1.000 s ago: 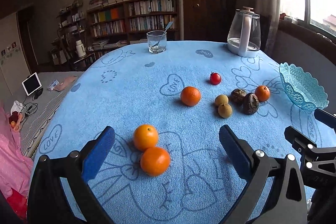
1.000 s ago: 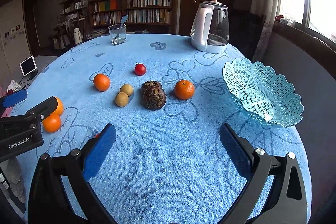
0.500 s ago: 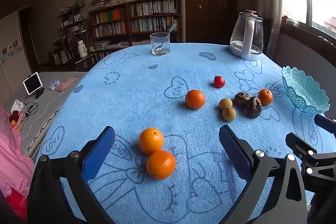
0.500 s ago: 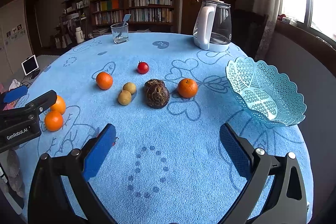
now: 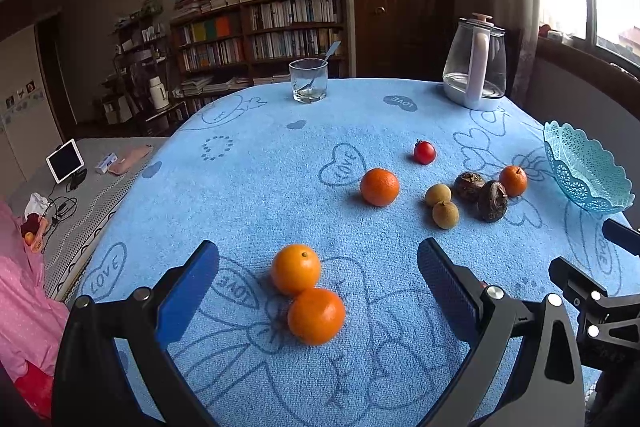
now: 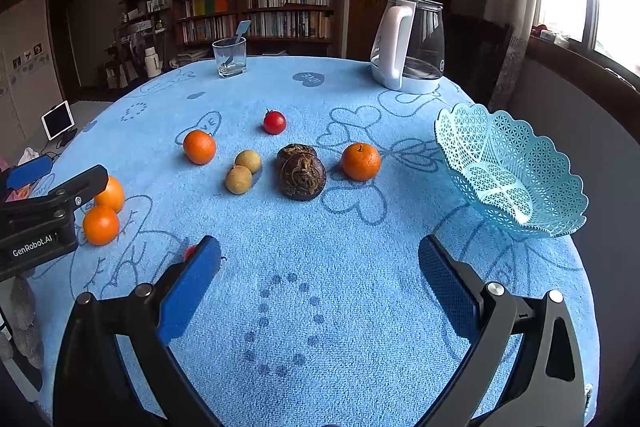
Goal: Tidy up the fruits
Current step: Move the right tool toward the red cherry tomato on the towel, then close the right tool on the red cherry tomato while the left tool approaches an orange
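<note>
Oranges point(image 5: 306, 291) round, lacy plastic basket point(image 6: 508, 171)

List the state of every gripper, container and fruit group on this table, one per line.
left gripper: open, empty
right gripper: open, empty
basket: upright, empty
glass: upright, spoon inside
kettle: upright, lid on
two oranges: touching, on cloth

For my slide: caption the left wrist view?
Open left gripper over two touching oranges on a blue tablecloth.
</note>
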A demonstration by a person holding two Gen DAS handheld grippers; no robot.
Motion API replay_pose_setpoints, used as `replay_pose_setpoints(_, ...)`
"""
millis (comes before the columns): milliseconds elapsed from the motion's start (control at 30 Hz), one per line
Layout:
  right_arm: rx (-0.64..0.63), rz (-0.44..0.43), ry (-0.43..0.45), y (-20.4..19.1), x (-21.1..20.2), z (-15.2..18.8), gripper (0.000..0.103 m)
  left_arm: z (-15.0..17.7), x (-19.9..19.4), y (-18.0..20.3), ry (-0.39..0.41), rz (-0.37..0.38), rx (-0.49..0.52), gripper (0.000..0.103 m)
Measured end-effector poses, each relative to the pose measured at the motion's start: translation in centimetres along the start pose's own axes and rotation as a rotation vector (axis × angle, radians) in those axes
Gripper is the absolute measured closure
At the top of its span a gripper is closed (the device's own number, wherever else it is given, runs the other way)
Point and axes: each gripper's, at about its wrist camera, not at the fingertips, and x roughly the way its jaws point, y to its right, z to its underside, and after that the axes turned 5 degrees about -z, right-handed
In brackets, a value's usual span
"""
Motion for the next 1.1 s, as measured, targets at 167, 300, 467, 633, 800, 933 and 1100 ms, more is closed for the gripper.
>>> replay_pose_setpoints(167, 0.030, -0.042, -0.018, 0.4, 0.4, 0.0, 0.003, -0.7, 0.9, -2.3, -0.021, -0.040, -0.042, 0.005)
replay_pose_setpoints(300, 0.040, -0.064, -0.026, 0.5, 0.6, 0.1, 0.003, -0.8, 1.9, -3.7, -0.062, -0.049, -0.069, 0.005)
replay_pose_setpoints(467, 0.033, -0.076, -0.038, 0.2, 0.9, 0.3, 0.003, 0.0, 2.3, -3.9, -0.108, -0.021, -0.065, 0.005)
replay_pose_setpoints(633, 0.024, -0.090, -0.049, -0.1, 1.3, 0.5, 0.003, 1.8, 2.2, -2.7, -0.140, -0.005, 0.005, 0.005)
replay_pose_setpoints(800, 0.017, -0.099, -0.057, -0.3, 1.5, 0.7, 0.003, 3.3, 2.7, -2.1, -0.177, 0.000, 0.028, 0.010)
replay_pose_setpoints(933, 0.013, -0.103, -0.063, -0.4, 1.6, 0.8, 0.003, 3.4, 3.2, -2.2, -0.205, 0.039, 0.014, 0.028)
replay_pose_setpoints(1100, 0.005, -0.110, -0.064, -0.6, 1.8, 0.9, 0.003, 3.4, 2.8, -1.9, -0.197, 0.105, 0.013, 0.052)
